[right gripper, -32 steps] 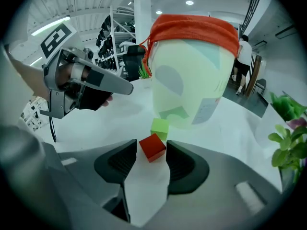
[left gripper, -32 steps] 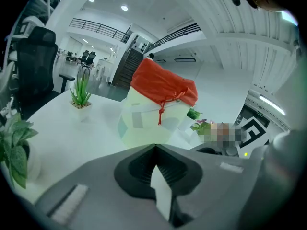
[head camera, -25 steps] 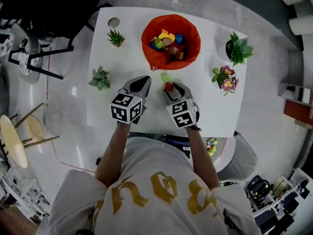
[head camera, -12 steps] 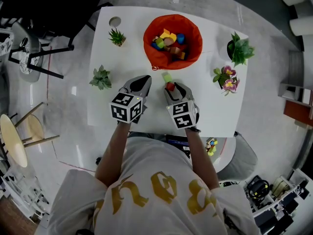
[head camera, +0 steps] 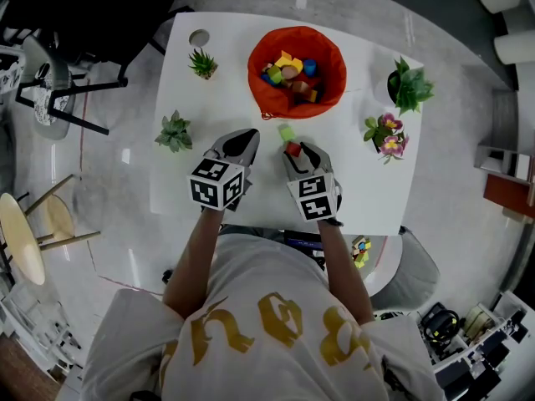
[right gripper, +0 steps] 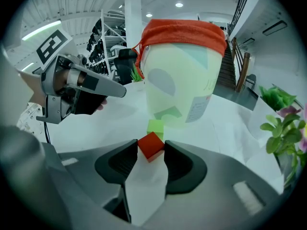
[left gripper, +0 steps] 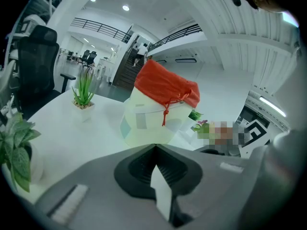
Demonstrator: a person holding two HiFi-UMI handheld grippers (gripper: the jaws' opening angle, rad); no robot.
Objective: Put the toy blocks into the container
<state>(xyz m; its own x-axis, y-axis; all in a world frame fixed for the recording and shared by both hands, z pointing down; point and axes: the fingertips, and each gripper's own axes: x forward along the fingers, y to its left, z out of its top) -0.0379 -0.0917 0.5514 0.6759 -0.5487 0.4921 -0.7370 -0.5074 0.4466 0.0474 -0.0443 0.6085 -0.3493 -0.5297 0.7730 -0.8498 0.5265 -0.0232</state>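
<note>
Right gripper (right gripper: 150, 147): my jaws are pressed on the red block (right gripper: 150, 145) at their tips | left gripper (left gripper: 154, 150): jaws together, nothing inside | green block (right gripper: 155, 125) lies just ahead on the table (head camera: 209, 98) | container (right gripper: 184, 80) stands straight beyond it, mouth upward, nearer to my right gripper.

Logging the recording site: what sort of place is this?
Likely an open office or lab hall: a black office chair, a staircase and a balcony railing stand behind the white table.

Arms forward side by side — left gripper (head camera: 244, 138) closed and empty, right gripper (head camera: 294, 149) pinching a red block (right gripper: 150, 146).
</note>
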